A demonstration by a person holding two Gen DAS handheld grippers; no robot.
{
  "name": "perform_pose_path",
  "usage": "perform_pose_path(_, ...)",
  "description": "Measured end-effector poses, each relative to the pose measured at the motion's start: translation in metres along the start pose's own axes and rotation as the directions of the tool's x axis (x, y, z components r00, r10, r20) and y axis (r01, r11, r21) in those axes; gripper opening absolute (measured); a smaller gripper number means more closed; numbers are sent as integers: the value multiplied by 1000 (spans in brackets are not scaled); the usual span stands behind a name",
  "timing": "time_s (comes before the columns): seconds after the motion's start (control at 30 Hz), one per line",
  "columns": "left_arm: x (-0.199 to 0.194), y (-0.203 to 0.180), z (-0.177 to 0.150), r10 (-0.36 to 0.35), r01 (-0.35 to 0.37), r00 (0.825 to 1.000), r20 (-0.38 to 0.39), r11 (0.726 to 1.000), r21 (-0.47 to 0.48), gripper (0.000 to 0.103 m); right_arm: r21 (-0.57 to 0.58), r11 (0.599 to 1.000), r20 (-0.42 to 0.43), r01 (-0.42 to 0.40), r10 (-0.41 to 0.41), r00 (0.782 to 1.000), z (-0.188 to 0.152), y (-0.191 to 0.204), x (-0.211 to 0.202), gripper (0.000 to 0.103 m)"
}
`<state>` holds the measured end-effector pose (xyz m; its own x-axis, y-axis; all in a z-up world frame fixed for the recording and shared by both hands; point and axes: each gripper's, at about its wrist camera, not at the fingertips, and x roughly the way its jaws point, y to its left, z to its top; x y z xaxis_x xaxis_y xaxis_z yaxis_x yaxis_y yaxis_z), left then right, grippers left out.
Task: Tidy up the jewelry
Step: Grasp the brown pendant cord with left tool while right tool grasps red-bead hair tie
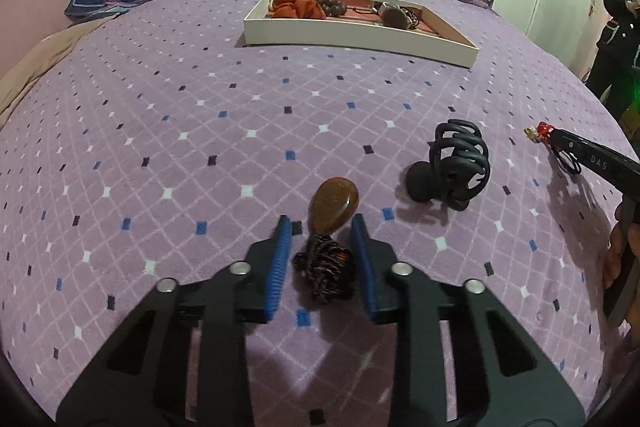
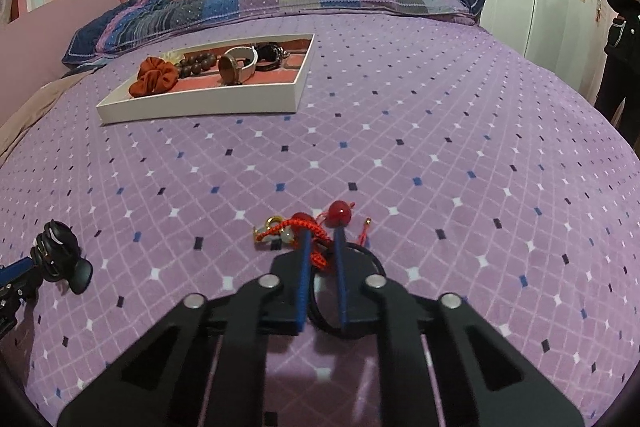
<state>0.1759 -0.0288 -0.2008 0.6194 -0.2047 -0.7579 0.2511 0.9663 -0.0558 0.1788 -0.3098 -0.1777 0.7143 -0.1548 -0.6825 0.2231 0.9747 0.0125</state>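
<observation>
Purple bedspread (image 1: pixel 200 147) carries the brown pendant (image 1: pixel 334 205) lengthwise between the left gripper (image 1: pixel 322 223)'s parted fingers, cord bundle nearest, while the right gripper (image 2: pixel 322 233), nearly together, straddles the red-beaded cord (image 2: pixel 308 227)

Both grippers same build: left gripper (image 1: pixel 320 227) & right gripper (image 2: pixel 322 233) have matte black plastic bodies w/ two angled linkage arms per side, slotted cut-outs in the outer arms, four round silver pivot screws each. Fingers (image 1: pixel 280 259) are black w/ ribbed blue pads on inner faces. In the left wrist view, right gripper's side shows white lettering "DAS".
</observation>
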Motion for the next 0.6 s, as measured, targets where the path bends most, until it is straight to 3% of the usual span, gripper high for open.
perform_pose_path(0.6, -15, 5, 10, -22, 23, 999, 46, 1000, -8, 20, 13, 999, 128, -38, 36, 991, 20, -8, -28, 0)
